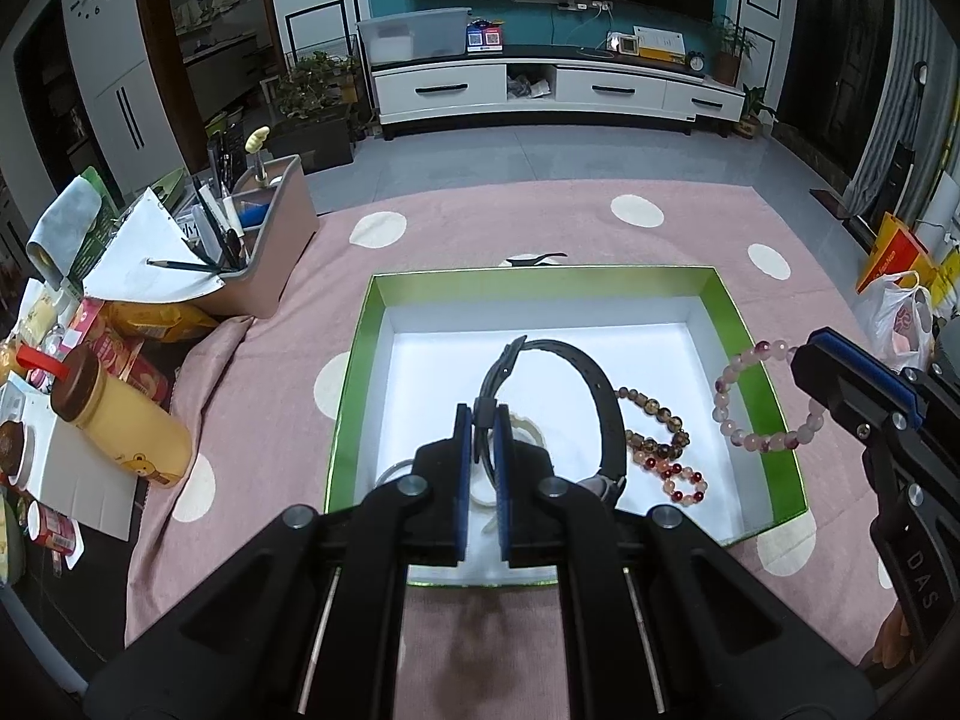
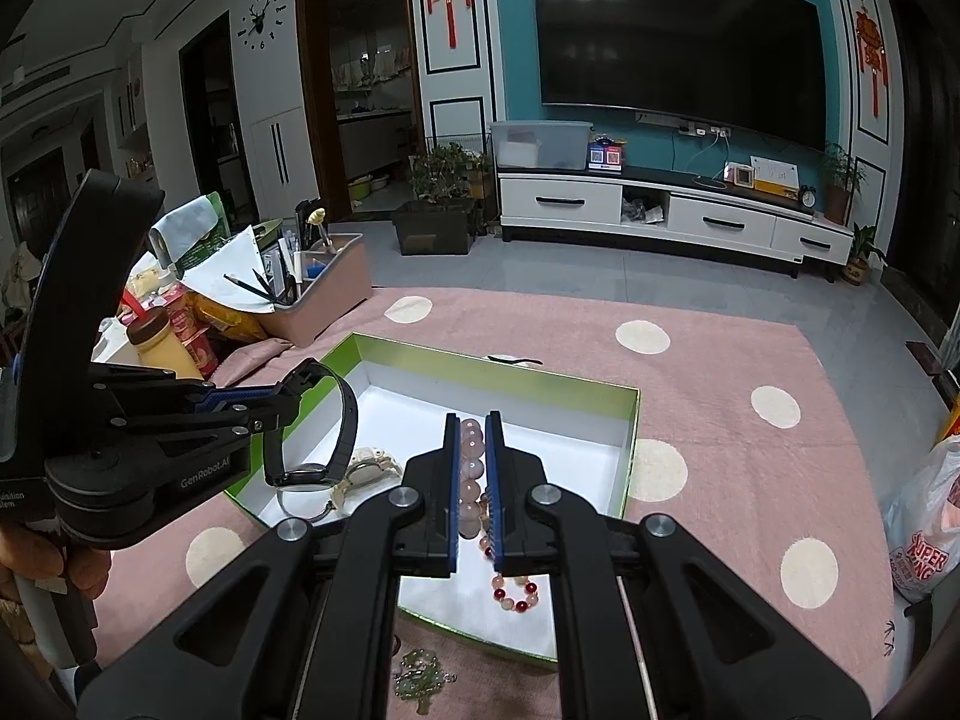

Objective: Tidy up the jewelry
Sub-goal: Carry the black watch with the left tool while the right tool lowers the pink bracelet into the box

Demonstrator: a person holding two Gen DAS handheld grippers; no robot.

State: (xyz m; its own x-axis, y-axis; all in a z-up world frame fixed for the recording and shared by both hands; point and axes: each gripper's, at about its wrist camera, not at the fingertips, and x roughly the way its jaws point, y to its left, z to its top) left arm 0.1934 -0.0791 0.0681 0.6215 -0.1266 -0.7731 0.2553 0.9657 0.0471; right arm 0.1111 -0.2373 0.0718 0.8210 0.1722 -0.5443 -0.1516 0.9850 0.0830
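Note:
A green box [image 1: 729, 306] with a white inside lies on the pink cloth. My left gripper [image 1: 483, 420] is shut on the strap of a black watch [image 1: 603, 396] and holds it over the box; it also shows in the right wrist view [image 2: 342, 420]. My right gripper [image 2: 471, 426] is shut on a pale pink bead bracelet [image 2: 471, 468], seen over the box's right wall in the left wrist view [image 1: 735, 384]. Brown and red bead bracelets [image 1: 660, 444] and a cream watch [image 2: 372, 462] lie inside the box.
A green pendant [image 2: 420, 678] lies on the cloth in front of the box. A pink organizer with pens [image 1: 270, 240], a yellow bottle [image 1: 126, 420] and snack packs stand at the left. A plastic bag [image 2: 927, 528] sits at the right.

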